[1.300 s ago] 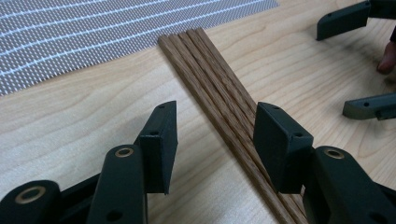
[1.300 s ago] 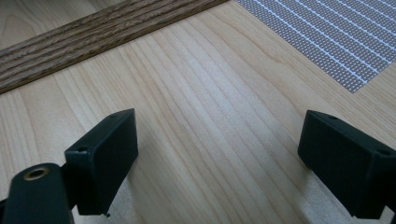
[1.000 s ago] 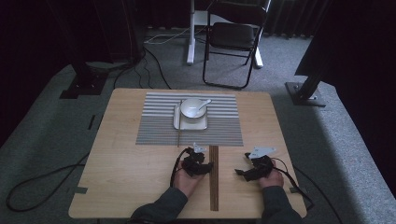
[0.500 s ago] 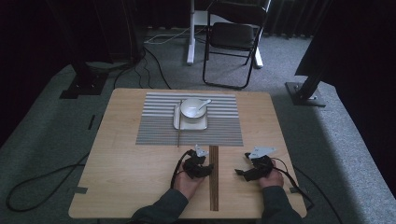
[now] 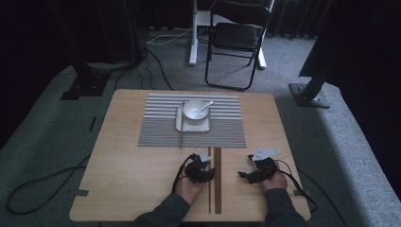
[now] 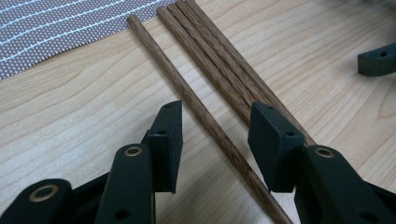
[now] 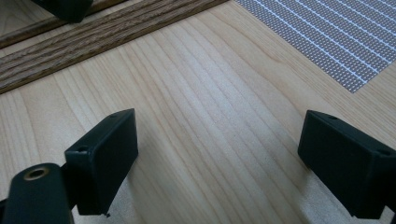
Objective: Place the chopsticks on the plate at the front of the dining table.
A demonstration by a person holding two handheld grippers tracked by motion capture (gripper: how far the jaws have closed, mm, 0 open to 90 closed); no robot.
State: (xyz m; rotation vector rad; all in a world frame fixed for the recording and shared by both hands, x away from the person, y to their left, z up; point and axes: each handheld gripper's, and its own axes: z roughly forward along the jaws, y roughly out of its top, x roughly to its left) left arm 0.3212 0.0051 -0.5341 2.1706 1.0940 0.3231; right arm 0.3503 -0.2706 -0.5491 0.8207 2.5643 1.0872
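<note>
Surface: a light wooden table standing on grey carpet. The room beyond is dark. A black folding chair stands behind the far edge, beside a white post. Black cables trail over the carpet at the left, and dark stand bases sit at both far corners.

A grey striped placemat lies on the far half of the table. On it rests a white square plate bearing a white bowl; a white spoon lies in the bowl with its handle over the right rim. What else the bowl holds cannot be told. One dark chopstick lies along the plate's left side.

Near the front edge, a set of brown chopsticks lies on the bare wood, pointing toward the mat. In the left gripper view, one single chopstick lies slightly apart from the rest of the bunch.

Left gripper: low over the table, jaws moderately spread and straddling the single chopstick, neither pad touching it. In the high view it sits at the left of the chopsticks.

Right gripper: jaws spread wide over bare wood, holding nothing; well right of the chopsticks in the high view.
</note>
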